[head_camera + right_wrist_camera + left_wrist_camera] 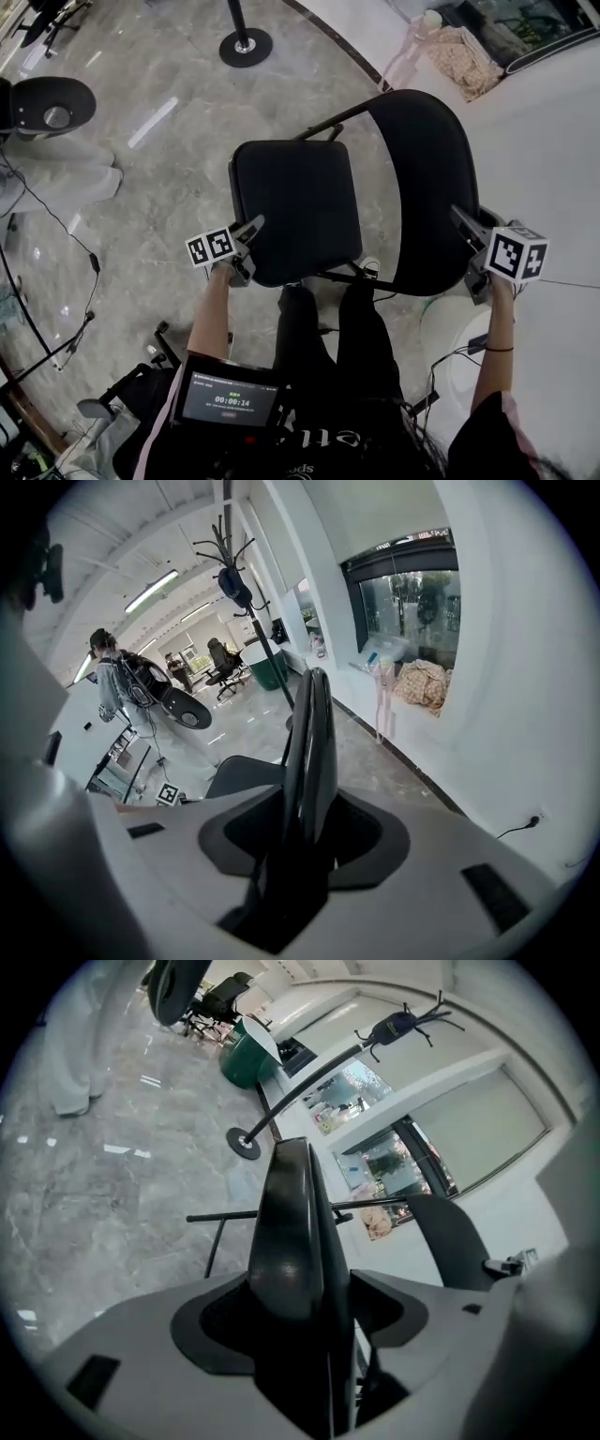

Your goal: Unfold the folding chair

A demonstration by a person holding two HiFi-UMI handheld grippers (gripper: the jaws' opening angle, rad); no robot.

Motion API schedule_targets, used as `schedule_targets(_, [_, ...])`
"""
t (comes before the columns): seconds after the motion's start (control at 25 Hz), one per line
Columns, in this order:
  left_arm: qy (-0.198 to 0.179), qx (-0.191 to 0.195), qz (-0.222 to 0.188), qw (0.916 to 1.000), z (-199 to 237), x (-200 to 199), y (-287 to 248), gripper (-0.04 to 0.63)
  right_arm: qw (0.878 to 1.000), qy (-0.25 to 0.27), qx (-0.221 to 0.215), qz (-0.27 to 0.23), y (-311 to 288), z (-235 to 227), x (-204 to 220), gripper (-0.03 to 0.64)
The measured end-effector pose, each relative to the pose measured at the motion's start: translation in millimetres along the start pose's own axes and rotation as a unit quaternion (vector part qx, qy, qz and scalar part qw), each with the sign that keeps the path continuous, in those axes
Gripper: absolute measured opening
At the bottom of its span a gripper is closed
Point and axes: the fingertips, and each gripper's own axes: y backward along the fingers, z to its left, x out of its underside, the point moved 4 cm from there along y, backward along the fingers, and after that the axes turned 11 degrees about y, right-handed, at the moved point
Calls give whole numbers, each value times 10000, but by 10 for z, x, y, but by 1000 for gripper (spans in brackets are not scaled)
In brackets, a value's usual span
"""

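While right tongs [461, 221] clench backrest [422, 178] edge, left tongs [253, 227] released around seat [300, 206] corner, bare floor [178, 178] beyond seat's far edge

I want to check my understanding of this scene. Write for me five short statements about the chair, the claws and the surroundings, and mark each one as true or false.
1. The seat lies roughly level, folded down from the backrest. True.
2. The left claw is at the backrest. False: it is at the seat's near corner; the right claw is the one at the backrest.
3. A round black stanchion base stands on the floor beyond the seat. True.
4. The floor is red carpet. False: it is grey, glossy stone.
5. Dark trousers show just below the seat in the head view. True.
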Motion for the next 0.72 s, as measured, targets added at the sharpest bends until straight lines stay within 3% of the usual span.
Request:
schedule_targets(0.08, [-23,-142,20,9999,172,-42,3,306,9999,62,122,-33,-64,102,-6,135])
schedule_targets(0.32, [115,-46,7,9999,640,-158,-30,302,9995,30,321,-43,-313,135,40,141])
schedule_targets(0.72, [447,293,-182,9984,1417,-42,-62,316,9996,161,191,-105,-675,213,168,147])
